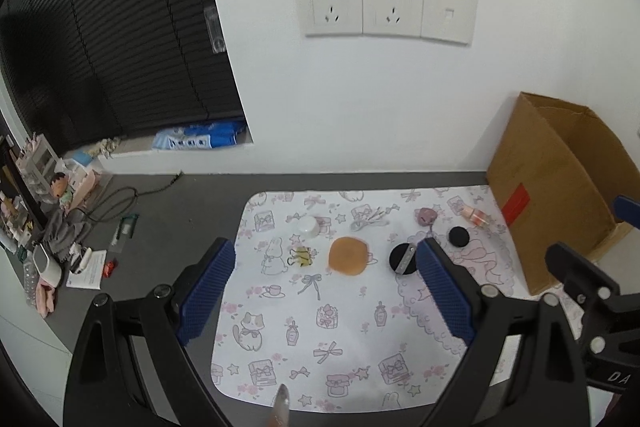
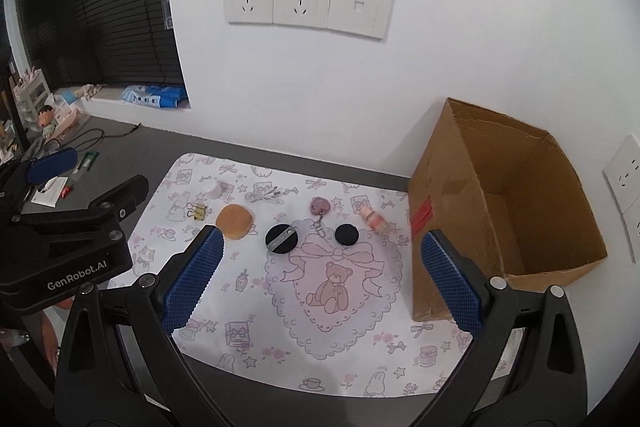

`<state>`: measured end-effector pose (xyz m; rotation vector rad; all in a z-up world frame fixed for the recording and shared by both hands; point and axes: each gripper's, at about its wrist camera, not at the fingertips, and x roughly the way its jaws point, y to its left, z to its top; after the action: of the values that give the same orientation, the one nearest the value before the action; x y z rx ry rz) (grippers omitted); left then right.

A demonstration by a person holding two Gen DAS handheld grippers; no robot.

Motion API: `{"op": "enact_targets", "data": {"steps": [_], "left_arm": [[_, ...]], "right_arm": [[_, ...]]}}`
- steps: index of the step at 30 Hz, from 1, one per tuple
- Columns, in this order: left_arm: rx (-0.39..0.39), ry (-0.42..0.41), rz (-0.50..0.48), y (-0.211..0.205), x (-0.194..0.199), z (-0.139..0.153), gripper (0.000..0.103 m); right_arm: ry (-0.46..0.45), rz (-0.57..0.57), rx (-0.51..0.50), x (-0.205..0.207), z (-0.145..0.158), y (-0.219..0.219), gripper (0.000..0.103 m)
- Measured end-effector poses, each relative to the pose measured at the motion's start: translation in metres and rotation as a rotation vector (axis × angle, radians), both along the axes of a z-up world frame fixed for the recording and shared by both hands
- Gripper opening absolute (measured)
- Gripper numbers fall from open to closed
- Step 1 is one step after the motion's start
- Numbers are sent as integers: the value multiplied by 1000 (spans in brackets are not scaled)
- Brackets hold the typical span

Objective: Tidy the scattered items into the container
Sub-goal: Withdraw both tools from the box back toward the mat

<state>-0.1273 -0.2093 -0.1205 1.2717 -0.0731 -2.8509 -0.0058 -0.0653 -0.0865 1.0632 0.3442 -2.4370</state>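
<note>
The cardboard box (image 2: 500,211) stands open at the desk's (image 1: 168,211) right edge, by the wall. On the patterned mat (image 2: 280,307), toward the desk's back edge, lie a brown bun (image 2: 235,220), two black discs (image 2: 282,237) and small items. The left gripper (image 1: 326,293) and right gripper (image 2: 320,275) are both wide open, holding nothing.

— What can't you make out from where you are?

— My left finger (image 1: 442,287) covers the lower right edge of the black puff (image 1: 403,258). The small silvery tangle (image 1: 370,221) beyond that puff is too tiny to name.

— And the cardboard box (image 2: 460,211)?

— Its floor sits mostly behind the box's near wall.
</note>
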Motion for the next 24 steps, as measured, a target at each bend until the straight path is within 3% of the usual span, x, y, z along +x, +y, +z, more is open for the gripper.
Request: {"op": "enact_targets", "data": {"steps": [13, 24], "left_arm": [[17, -33, -31, -10, -44, -66, 91], [9, -140, -37, -10, -87, -154, 91]], "right_arm": [[-47, 16, 27, -39, -56, -28, 100], [-132, 33, 68, -78, -142, -53, 100]]}}
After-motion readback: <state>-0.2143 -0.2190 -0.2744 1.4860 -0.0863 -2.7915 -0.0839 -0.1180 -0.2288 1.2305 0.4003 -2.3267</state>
